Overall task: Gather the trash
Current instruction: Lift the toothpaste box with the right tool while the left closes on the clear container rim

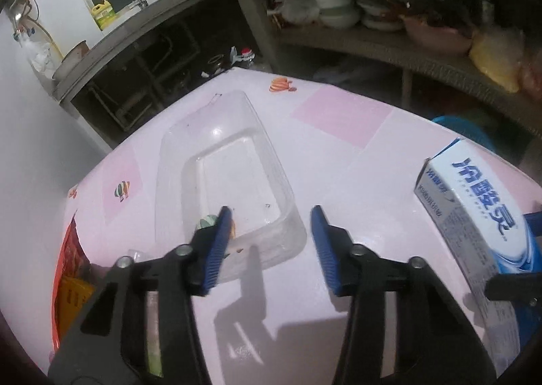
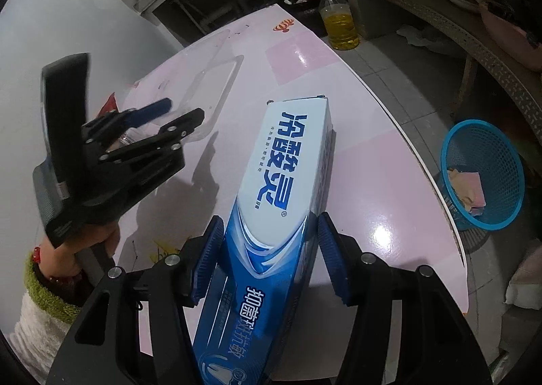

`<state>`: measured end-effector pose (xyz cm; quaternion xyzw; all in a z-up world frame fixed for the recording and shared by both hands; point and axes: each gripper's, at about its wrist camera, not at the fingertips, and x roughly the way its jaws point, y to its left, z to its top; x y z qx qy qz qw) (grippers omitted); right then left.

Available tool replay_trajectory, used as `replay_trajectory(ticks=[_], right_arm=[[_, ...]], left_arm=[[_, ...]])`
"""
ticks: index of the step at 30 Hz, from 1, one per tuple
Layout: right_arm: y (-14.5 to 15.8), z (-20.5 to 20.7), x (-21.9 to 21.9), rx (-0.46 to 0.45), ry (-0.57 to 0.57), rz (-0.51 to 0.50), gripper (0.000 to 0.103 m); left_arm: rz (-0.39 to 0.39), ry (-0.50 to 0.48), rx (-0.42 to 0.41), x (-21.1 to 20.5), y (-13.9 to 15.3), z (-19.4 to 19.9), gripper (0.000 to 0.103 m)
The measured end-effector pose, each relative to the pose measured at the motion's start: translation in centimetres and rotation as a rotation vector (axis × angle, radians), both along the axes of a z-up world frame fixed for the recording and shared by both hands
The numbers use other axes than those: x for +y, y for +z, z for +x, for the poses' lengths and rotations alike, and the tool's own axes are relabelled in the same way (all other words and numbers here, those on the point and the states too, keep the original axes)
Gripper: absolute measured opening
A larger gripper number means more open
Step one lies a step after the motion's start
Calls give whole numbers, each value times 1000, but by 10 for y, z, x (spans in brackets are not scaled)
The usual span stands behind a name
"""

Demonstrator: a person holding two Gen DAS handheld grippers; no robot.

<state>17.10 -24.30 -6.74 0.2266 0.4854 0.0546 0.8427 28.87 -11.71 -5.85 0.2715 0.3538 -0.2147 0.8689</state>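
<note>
Right gripper (image 2: 267,242) has its blue-padded jaws closed against both sides of a toothpaste box (image 2: 281,202), which runs lengthwise away from the camera through the centre of the right wrist frame, its far end above the table. Left gripper (image 1: 271,242) is spread wide with nothing between its fingers; its left pad hangs over the near corner of a clear plastic tray (image 1: 223,168) at mid-frame, though whether it touches I cannot tell. Beneath both lies a glossy pink table (image 1: 338,154) with paler squares and small cartoon stickers. At the right of the right wrist frame a blue mesh basket (image 2: 481,175) stands on the tiled floor, scraps inside it; a bottle of yellow oil (image 2: 338,25) stands by the table's far edge. Stacked bowls (image 1: 338,8) fill a shelf at upper right. White above and blue below, the box carries large blue Chinese characters.
</note>
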Motion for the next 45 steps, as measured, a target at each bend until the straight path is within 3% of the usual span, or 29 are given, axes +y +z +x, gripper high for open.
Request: replay_trajectory(ticks=[6, 8, 14, 20, 23, 27, 30, 31, 35, 38, 40, 42, 45], right_arm=[[-1, -2, -5, -8, 5, 18, 56], [-1, -3, -6, -9, 4, 24, 56], [-1, -7, -8, -9, 3, 36, 55], [1, -11, -7, -4, 13, 36, 55], [1, -12, -5, -3, 21, 33, 55], [2, -12, -4, 0, 27, 27, 55], [1, -12, -2, 2, 33, 20, 55], [1, -12, -1, 2, 35, 17, 55], [1, -13, 3, 2, 44, 8, 55], [1, -14, 5, 3, 41, 4, 55], [0, -14, 4, 2, 38, 5, 55], [0, -14, 5, 2, 40, 3, 55], [0, -15, 6, -1, 45, -6, 55]], left_arm=[[24, -24, 68, -4, 7, -19, 13], [14, -30, 95, -5, 12, -31, 11], [-108, -96, 225, 7, 31, -95, 11], [-244, -125, 376, 36, 31, -154, 11], [-341, -130, 405, 54, 33, -174, 14], [-441, -108, 339, 83, 46, -196, 38], [-464, -27, 275, 100, 50, -189, 42], [-468, 42, 260, 107, 48, -180, 42], [-501, 228, 279, 124, 31, -140, 42], [-512, 306, 306, 123, 18, -116, 41], [-521, 313, 325, 116, 10, -107, 38], [-497, 315, 336, 108, 4, -99, 17], [-469, 309, 316, 101, 3, -104, 10]])
